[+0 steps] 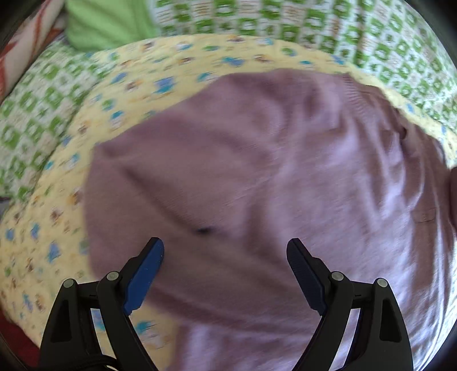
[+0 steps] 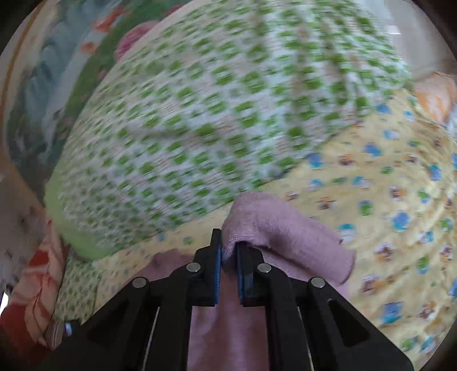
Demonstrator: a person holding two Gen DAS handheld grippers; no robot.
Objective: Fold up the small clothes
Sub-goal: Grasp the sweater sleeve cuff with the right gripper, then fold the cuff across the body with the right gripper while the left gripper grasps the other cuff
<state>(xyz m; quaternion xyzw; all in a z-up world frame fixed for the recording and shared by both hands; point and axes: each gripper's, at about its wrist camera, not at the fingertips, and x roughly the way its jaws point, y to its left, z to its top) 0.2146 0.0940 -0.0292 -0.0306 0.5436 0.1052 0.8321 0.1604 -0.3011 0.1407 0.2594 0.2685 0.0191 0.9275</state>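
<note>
A mauve knitted garment (image 1: 257, 177) lies spread on a yellow patterned cloth (image 1: 57, 217). My left gripper (image 1: 225, 251) is open and empty, hovering just above the garment's near part. In the right wrist view my right gripper (image 2: 228, 251) is shut on a bunched edge of the same mauve garment (image 2: 282, 228), which drapes over the right finger and hangs down between the jaws. Both views are motion-blurred.
A green-and-white checked bedcover (image 1: 357, 31) lies beyond the yellow cloth (image 2: 385, 199); it also fills the upper part of the right wrist view (image 2: 200, 114). A plain green fabric (image 1: 105, 22) sits at the top left. A red-orange patterned textile (image 2: 37, 279) lies at the left edge.
</note>
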